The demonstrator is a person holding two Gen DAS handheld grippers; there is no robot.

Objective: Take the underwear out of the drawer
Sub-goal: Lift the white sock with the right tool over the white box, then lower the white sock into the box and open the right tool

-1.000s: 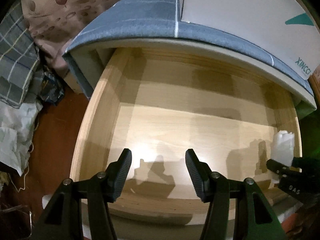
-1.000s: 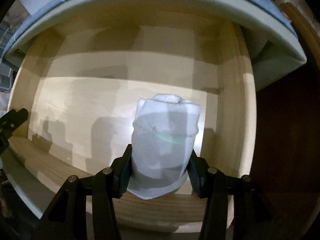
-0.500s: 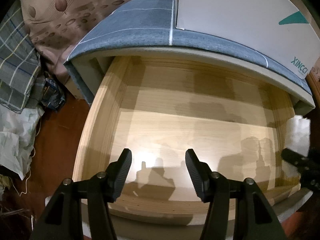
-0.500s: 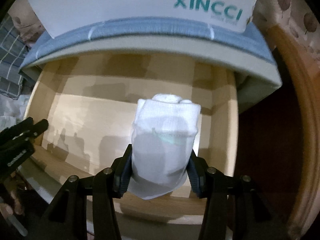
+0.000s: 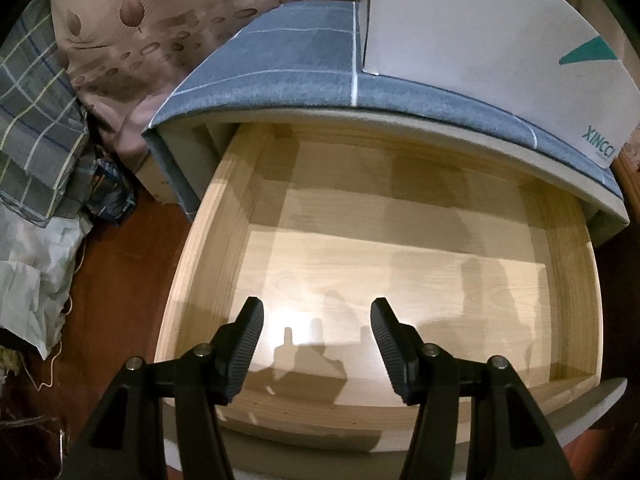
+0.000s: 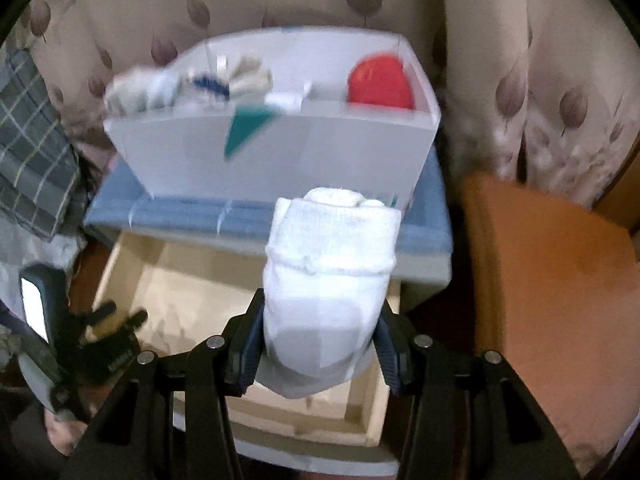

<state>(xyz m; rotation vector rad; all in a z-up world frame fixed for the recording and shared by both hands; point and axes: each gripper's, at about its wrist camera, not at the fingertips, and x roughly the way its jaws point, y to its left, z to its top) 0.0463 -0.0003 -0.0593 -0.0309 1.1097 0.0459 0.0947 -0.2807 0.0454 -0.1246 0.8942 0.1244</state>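
My right gripper [image 6: 318, 344] is shut on a rolled white bundle of underwear [image 6: 328, 272], held well above the open wooden drawer [image 6: 176, 280]. The bundle stands upright between the black pads and hides part of the drawer behind it. In the left wrist view the drawer [image 5: 224, 216] lies below me with a bare wooden floor and nothing in it. My left gripper [image 5: 316, 344] hangs open over the drawer's front part, with nothing between its fingers. The left gripper [image 6: 116, 320] also shows at the lower left of the right wrist view.
A white box [image 6: 280, 148] with rolled cloth items and a red item [image 6: 380, 80] stands on the blue-grey cabinet top [image 5: 288, 64]. Leaf-patterned curtain [image 6: 520, 40] hangs behind. An orange cushion [image 6: 552, 272] is at the right. Plaid cloth [image 5: 32, 120] and a white bag [image 5: 28, 264] lie left on the red-brown floor.
My right gripper has risen out of the drawer with the white bundle, and its view now takes in the box on top. It has left the left wrist view. The left gripper stayed put.
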